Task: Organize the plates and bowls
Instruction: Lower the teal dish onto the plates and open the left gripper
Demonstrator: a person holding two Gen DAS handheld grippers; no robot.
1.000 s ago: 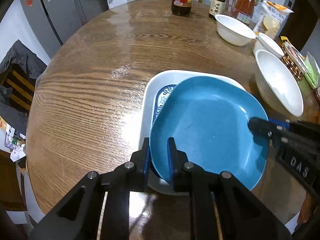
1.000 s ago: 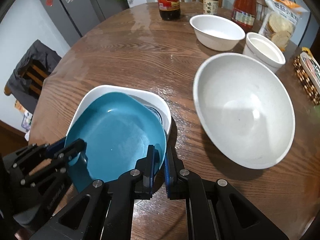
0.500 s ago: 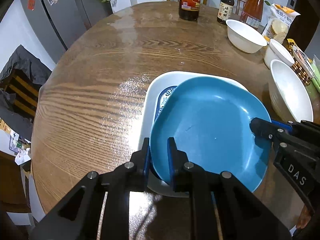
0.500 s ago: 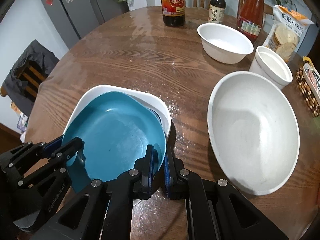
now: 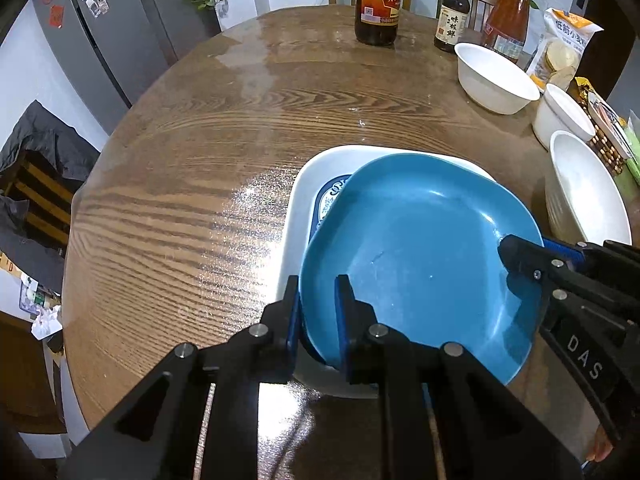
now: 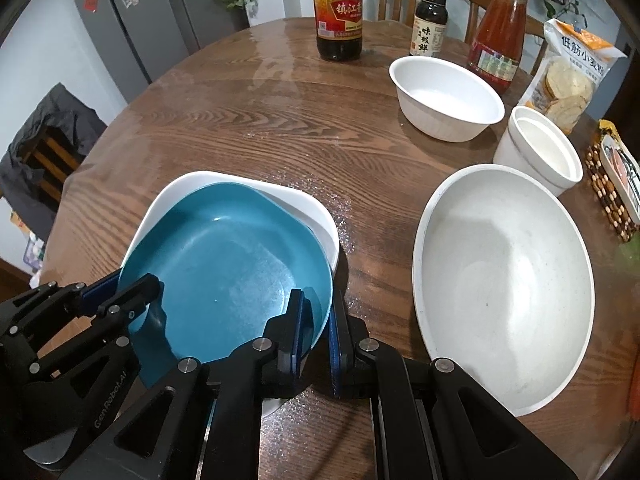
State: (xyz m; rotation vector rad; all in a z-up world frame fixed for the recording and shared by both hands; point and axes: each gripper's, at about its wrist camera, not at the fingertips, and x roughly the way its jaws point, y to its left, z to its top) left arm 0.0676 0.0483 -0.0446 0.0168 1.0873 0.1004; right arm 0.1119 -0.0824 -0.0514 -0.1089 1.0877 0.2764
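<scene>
Two grippers, left (image 5: 318,300) and right (image 6: 316,312), clamp square blue plate (image 5: 416,256) over white square dish (image 5: 304,196); next: lower, release.

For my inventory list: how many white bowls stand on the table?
3: a large bowl nearest, a tall small bowl behind it, a medium bowl near the bottles. Others may be out of view.

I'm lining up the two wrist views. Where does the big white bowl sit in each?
Left wrist: big white bowl at the right edge, partly cut off, right of the blue plate.
Right wrist: big white bowl fills the right half.
Shared landmark: dark vinegar bottle at the table's far side.
</scene>
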